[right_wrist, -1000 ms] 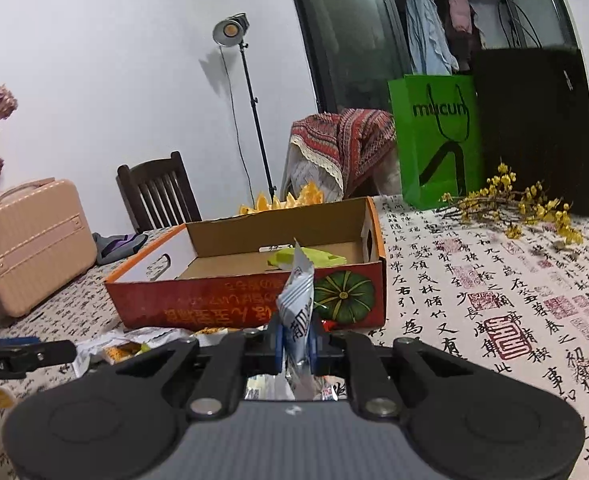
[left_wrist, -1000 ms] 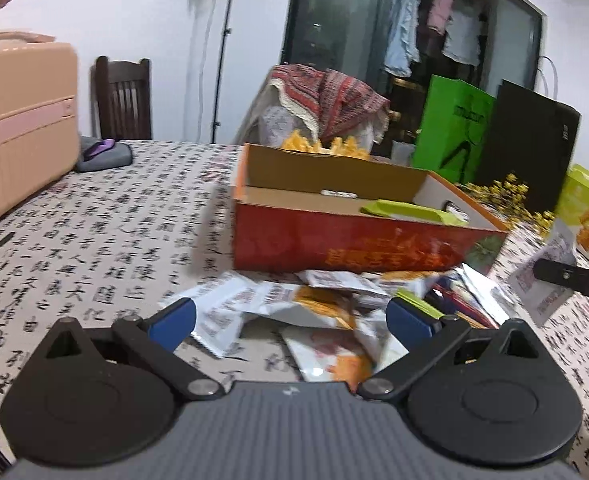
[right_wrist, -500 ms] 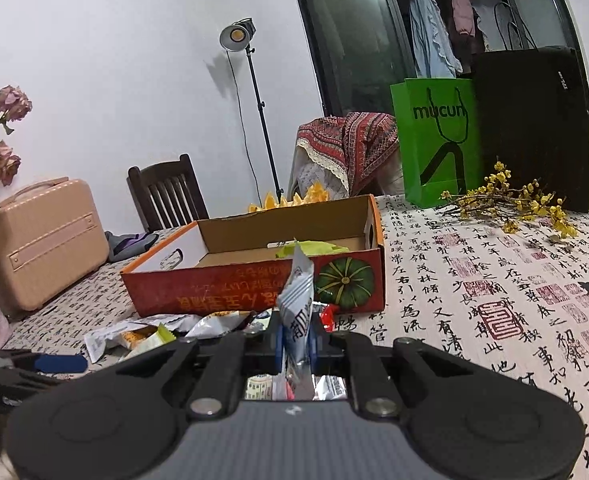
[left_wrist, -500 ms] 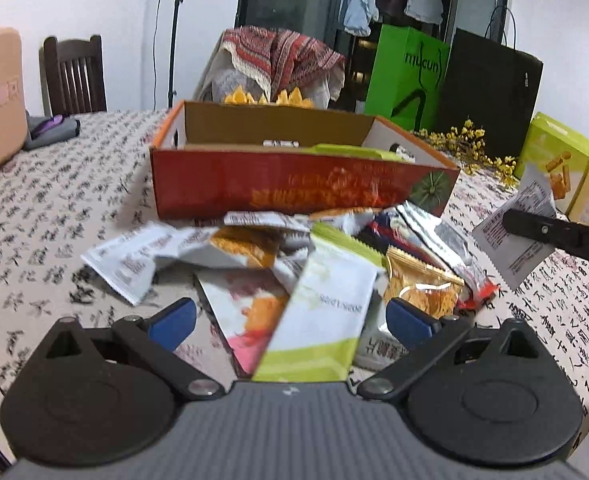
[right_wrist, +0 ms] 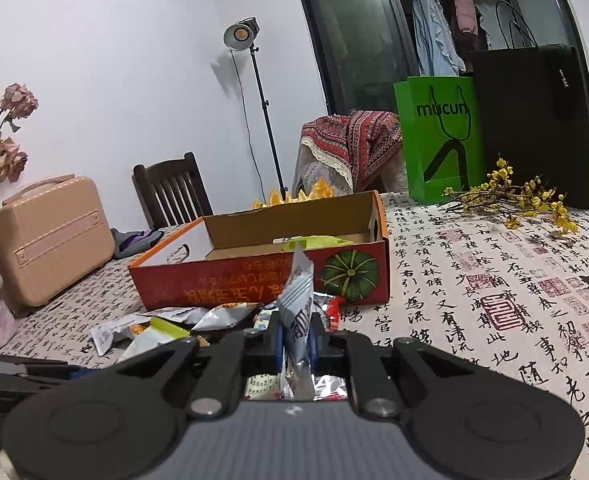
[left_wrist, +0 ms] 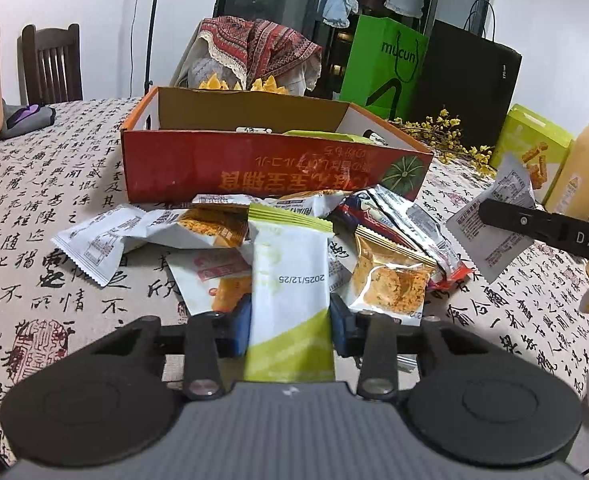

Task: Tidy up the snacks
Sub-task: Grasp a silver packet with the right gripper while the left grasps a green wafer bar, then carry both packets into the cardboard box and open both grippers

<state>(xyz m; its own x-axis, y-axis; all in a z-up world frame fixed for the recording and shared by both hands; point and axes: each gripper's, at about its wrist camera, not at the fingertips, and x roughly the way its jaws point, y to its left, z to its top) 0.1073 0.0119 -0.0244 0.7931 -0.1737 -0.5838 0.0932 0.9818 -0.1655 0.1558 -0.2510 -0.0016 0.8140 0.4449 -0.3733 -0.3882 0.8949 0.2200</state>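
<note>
An open orange cardboard box [left_wrist: 254,168] stands on the table, also in the right wrist view [right_wrist: 254,276]. A pile of snack packets [left_wrist: 374,248] lies in front of it. My left gripper [left_wrist: 290,328] is shut on a white and green snack packet [left_wrist: 290,280] at the near edge of the pile. My right gripper [right_wrist: 296,338] is shut on a white and blue snack packet [right_wrist: 298,300], held upright in front of the box. That gripper and its packet also show at the right of the left wrist view [left_wrist: 494,216].
A green bag [right_wrist: 440,140] and a black bag [right_wrist: 530,120] stand behind the box, with yellow flower sprigs [right_wrist: 514,200]. A pink case [right_wrist: 50,236] and a chair [right_wrist: 170,192] are at the left. Yellow-green snack boxes [left_wrist: 534,148] stand at the right.
My left gripper has moved down to the pile and its jaws have shut on the white and green packet. My right gripper still holds its packet, a little closer to the box.
</note>
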